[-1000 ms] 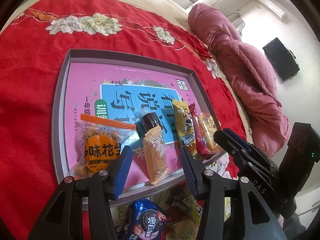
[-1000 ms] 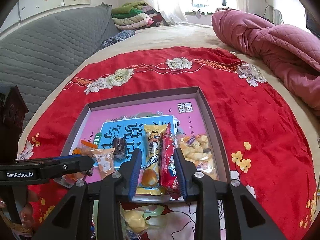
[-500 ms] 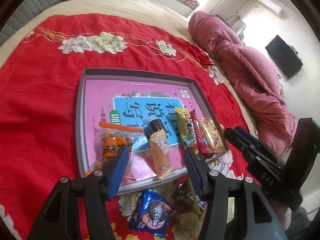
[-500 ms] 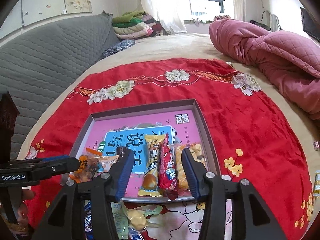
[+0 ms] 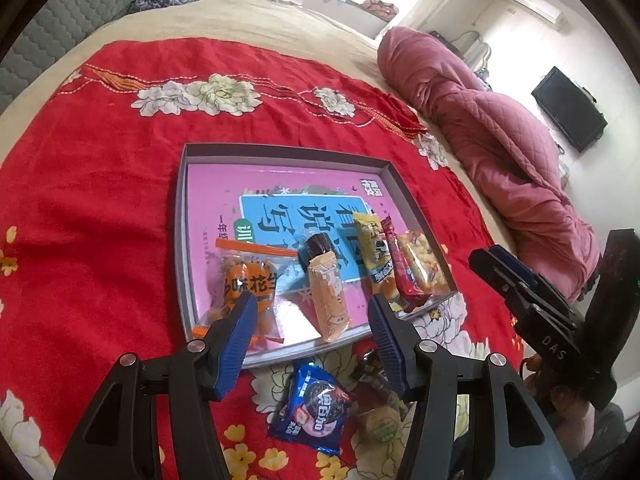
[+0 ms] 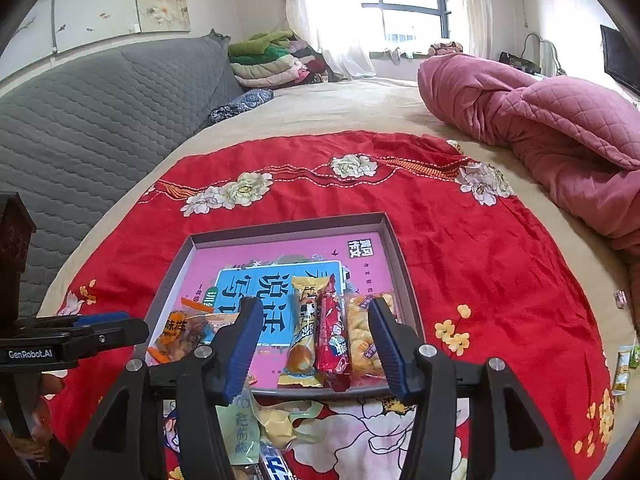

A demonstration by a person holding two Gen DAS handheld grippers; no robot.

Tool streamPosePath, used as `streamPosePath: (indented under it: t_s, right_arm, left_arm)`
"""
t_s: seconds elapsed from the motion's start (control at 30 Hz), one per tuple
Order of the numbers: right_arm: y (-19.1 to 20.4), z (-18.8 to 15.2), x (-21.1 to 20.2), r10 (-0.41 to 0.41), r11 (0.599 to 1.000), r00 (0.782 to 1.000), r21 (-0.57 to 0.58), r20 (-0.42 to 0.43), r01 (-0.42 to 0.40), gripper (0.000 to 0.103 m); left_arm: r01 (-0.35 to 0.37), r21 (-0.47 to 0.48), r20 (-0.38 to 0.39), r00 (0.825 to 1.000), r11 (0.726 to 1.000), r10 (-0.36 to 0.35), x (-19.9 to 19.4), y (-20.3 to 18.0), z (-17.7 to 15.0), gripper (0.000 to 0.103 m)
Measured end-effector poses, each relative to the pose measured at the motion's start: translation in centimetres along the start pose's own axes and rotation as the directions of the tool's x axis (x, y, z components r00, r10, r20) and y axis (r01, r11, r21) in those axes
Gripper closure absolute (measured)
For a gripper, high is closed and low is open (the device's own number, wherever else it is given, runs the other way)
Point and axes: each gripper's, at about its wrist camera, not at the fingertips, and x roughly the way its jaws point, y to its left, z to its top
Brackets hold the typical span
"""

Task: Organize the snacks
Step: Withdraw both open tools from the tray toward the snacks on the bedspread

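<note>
- The left gripper (image 5: 312, 322) hangs above the near rim of the shallow grey tray lined with a pink book cover (image 5: 181, 216), its blue-padded jaws apart with nothing gripped.
- The right gripper (image 6: 314, 334) has its jaws opening, free of the packets below them.
- In the tray's near half lie a clear orange-printed peanut bag (image 5: 248, 286), a tan wafer packet (image 5: 329, 298), a yellow cake packet (image 6: 306, 330), a red stick packet (image 6: 332, 334) and a clear bag of yellow puffs (image 6: 362, 336).
- A blue cookie packet (image 5: 314, 410) lies on the red floral cloth (image 5: 92, 184), just outside the tray.
</note>
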Motion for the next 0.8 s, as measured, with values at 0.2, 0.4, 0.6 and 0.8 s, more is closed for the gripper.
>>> streamPosePath:
  t_s: [0.2, 0.4, 0.6, 0.8]
  right_arm:
    - [-0.1, 0.1, -0.9, -0.004, 1.000, 1.000, 0.001, 0.008, 0.004, 0.046]
    - [-0.2, -0.2, -1.7, -0.004, 1.000, 1.000, -0.003, 0.007, 0.004, 0.041]
    - [-0.5, -0.7, -2.2, -0.010, 1.000, 1.000, -0.007, -0.001, 0.010, 0.041]
    - [-0.5, -1.3, -2.2, -0.008, 1.000, 1.000, -0.014, -0.018, 0.008, 0.041]
  left_arm:
    - [-0.012, 0.012, -0.004, 1.000, 1.000, 0.012, -0.4, -0.2, -0.3, 0.044]
    - [-0.014, 0.029, -0.013, 1.000, 0.999, 0.014, -0.5, -0.8, -0.5, 0.044]
    - [-0.011, 0.038, -0.054, 0.998, 0.999, 0.013, 0.0, -1.1, -1.1, 0.044]
    - [-0.010, 0.048, -0.077, 0.997, 0.999, 0.014, 0.2, -1.3, -1.7, 0.044]
